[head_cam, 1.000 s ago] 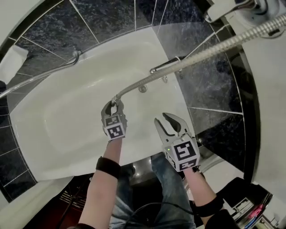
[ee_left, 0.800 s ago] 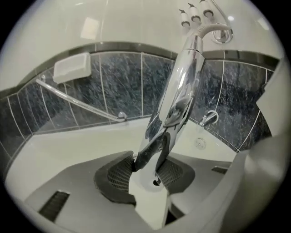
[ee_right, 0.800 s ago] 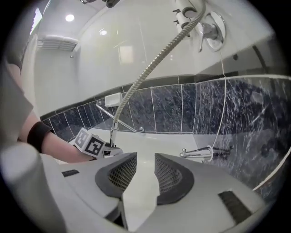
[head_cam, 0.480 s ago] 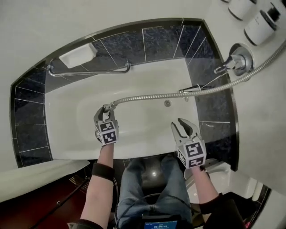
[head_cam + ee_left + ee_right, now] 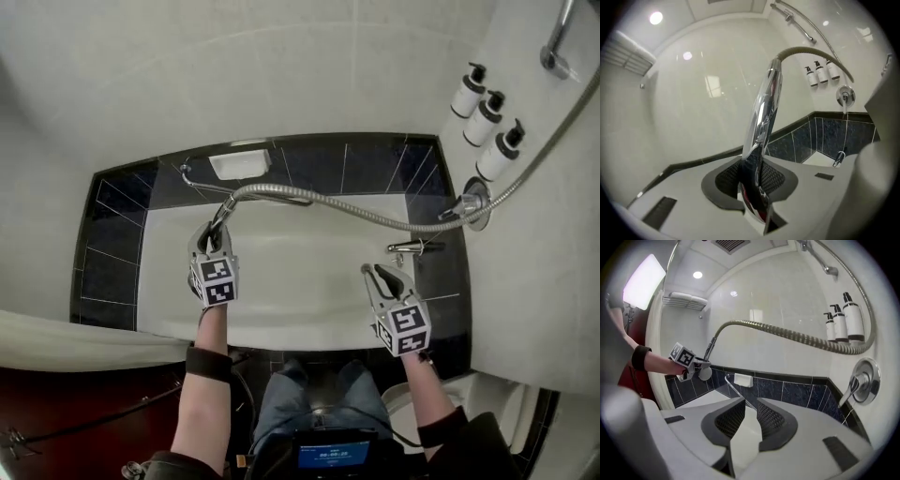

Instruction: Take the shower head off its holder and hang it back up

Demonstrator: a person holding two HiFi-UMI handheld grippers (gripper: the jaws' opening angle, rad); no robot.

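Right gripper (image 5: 373, 272) held over the near rim of the bathtub (image 5: 300, 281). Its jaws have just been closing, a narrow gap is left and nothing is between them. Left gripper (image 5: 217, 230) is lifted over the tub's far left side. Its jaws have also just been closing and are clamped on the chrome handle of the shower head (image 5: 761, 122), which stands up out of the pads. The head is off the wall. The metal hose (image 5: 375, 214) arcs from the handle across the tub to the right, near the tap (image 5: 472, 203). Behind on the dark tiles are a grab bar (image 5: 202, 183) and a white soap dish (image 5: 240, 164). Three bottles (image 5: 486, 117) are on the right wall, with the wall rail (image 5: 561, 28) above them.
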